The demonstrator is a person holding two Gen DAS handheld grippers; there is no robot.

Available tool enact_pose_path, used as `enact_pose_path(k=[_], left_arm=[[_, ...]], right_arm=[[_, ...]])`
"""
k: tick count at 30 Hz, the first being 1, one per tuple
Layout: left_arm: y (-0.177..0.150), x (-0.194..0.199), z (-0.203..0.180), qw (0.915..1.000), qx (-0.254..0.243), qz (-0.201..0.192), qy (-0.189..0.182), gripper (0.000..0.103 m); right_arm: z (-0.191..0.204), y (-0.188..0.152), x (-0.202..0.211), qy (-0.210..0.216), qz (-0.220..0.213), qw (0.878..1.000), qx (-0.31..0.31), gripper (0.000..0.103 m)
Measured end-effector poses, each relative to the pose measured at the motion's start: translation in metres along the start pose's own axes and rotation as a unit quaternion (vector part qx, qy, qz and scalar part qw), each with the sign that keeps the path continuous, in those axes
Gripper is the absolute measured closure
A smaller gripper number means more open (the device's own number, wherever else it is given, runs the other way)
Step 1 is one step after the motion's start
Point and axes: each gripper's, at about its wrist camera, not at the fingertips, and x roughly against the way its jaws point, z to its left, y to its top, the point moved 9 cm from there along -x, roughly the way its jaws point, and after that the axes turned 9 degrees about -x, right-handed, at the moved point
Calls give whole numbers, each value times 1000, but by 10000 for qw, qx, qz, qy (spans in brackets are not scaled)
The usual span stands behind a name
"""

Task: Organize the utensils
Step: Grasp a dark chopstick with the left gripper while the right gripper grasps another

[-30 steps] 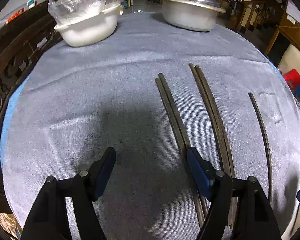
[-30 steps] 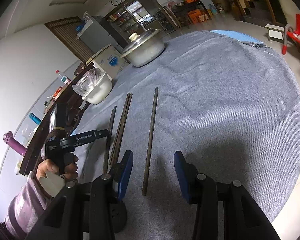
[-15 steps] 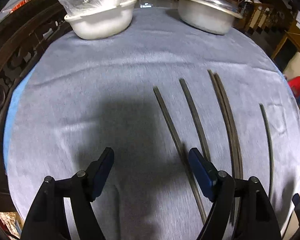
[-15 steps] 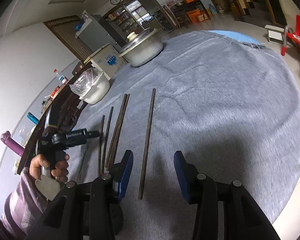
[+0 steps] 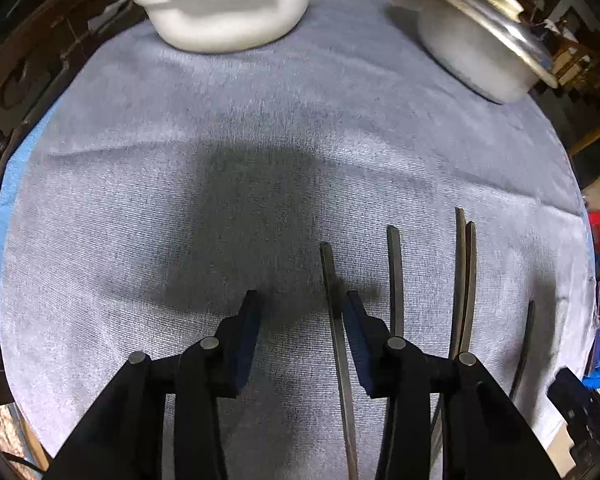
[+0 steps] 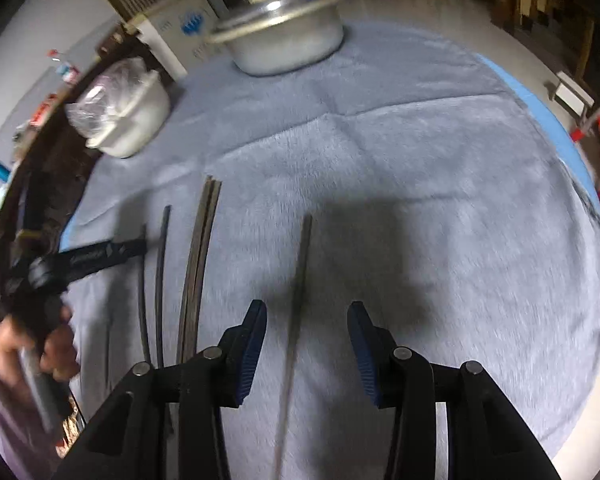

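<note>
Five chopsticks lie parallel on the worktop, long axes running six to twelve o'clock. The left gripper is closing its jaws around the leftmost chopstick without clamping it yet. The right gripper straddles the rightmost chopstick, jaws released.

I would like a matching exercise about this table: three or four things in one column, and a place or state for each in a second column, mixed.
Things
1. white bowl
2. metal pot
3. single chopstick
4. left gripper

Places or states
a. covered by a lid with a pale knob
b. lying between the right gripper's open jaws
c. jaws closing, one chopstick beside its right finger
d. topped with clear plastic

Pairs: 1-d, 2-a, 3-b, 4-c
</note>
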Motion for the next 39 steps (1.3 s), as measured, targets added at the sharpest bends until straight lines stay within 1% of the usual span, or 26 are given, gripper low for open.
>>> enact_pose_path(k=[1,2,4,5,6,8,9,10,11,12,16,18,19,20,22,23,24,25,26,28,30,34,36,39], left_arm=[[2,-1,0,9999,8,162,-4,60],[4,-2,0,9996,31,282,-16,60],[8,-5,2,9985,89,540,-40,60],[8,-5,2,9978,85,659,-39,60],[9,-7,1,9969,57,782,-32,60],[14,-9,0,9959,14,905,21,60],[17,-11,-1,9957,-3,929,45,60],[18,-12,-1,9953,-21,960,94,60],[19,-12,-1,9952,-30,972,124,60],[20,-12,-2,9950,-45,983,151,60],[25,-15,-13,9950,-124,926,362,60],[29,-14,-19,9957,-209,809,398,73],[29,-14,-23,9961,-276,749,388,92],[27,-13,-26,9962,-323,724,367,95],[27,-10,-32,9960,-469,626,438,96],[27,-10,-34,9958,-582,548,457,96],[27,-9,-34,9961,-607,473,428,97],[19,-6,-37,9967,-583,413,378,98],[15,-4,-36,9972,-554,364,334,98],[13,0,-28,9975,-556,241,374,98],[9,11,-26,9980,-574,37,264,98],[4,53,-29,9960,-634,-613,111,98],[0,71,-28,9939,-639,-901,45,98],[-16,109,-23,9884,-649,-1372,-53,98]], right_arm=[[1,4,-3,-80,57,9999,-24,60],[4,12,-9,-246,189,9995,-83,60],[4,17,-18,-509,455,9976,-121,62],[4,19,-27,-657,664,9955,-159,65],[3,19,-34,-767,808,9936,-172,66],[0,16,-48,-1017,1049,9892,-135,70],[-2,13,-51,-1086,1118,9877,-129,69],[-1,16,-50,-1128,992,9886,-83,73],[-2,14,-52,-1203,1056,9871,-101,74],[-1,16,-52,-1208,975,9878,-99,76],[1,14,-52,-1337,889,9870,75,80],[5,10,-53,-1350,829,9872,195,94],[7,9,-53,-1339,809,9874,238,95],[9,8,-54,-1303,749,9883,267,95],[11,4,-54,-1188,625,9904,314,96],[13,1,-52,-1048,608,9922,289,96],[14,2,-51,-912,584,9938,245,96],[14,0,-48,-840,540,9948,215,96],[14,0,-42,-723,440,9962,178,96],[15,0,-28,-417,253,9988,92,96],[14,-2,-12,-201,71,9998,53,96],[13,-7,23,89,-378,9992,50,96],[12,-10,45,293,-636,9975,-28,96],[11,-12,72,420,-982,9943,-37,96]])
